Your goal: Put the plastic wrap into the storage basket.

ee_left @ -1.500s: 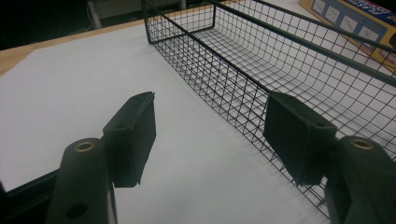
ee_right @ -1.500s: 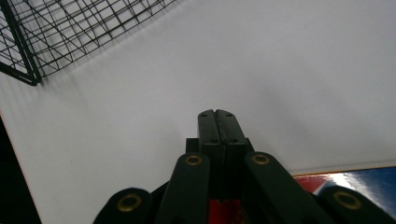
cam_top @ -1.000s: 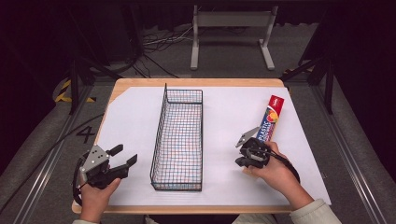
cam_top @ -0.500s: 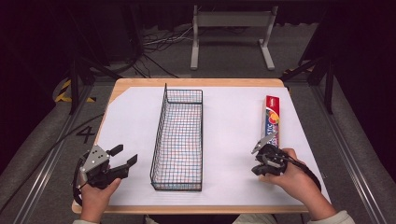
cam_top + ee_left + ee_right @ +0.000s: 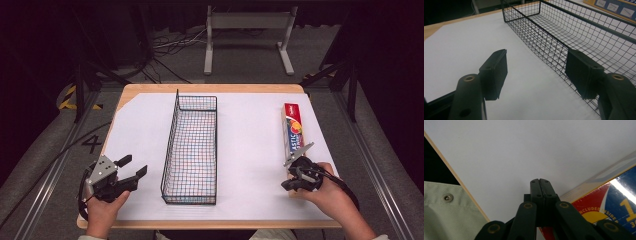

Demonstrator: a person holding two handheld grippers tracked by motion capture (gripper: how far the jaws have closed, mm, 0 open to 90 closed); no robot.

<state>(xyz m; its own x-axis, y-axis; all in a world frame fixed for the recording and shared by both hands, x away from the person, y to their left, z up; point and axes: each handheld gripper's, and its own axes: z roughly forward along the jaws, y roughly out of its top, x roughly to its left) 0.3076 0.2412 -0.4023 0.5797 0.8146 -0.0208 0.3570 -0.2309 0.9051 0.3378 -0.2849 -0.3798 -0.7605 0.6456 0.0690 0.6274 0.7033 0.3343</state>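
A long red and blue carton (image 5: 294, 131) lies flat along the right side of the white sheet. My right gripper (image 5: 292, 184) hovers over the carton's near end, by the table's front right corner. In the right gripper view its jaws are pressed shut (image 5: 540, 183) with nothing between them, and the carton's printed face (image 5: 609, 197) lies beside and under them. A black wire basket (image 5: 192, 145) stands lengthwise in the middle with nothing in it. My left gripper (image 5: 134, 166) sits open at the near left, its pads (image 5: 495, 71) wide apart next to the basket's wall (image 5: 584, 32).
The white sheet (image 5: 140, 130) covers a wooden table (image 5: 210, 88), whose front edge runs just below both hands. A pale green garment with a snap (image 5: 446, 200) shows past that edge. A metal stand (image 5: 247, 22) and cables lie on the floor beyond the table.
My right gripper has pulled back to the right and toward the table's front edge. The carton, tilted a second ago, now lies straight. The left gripper has stayed put.
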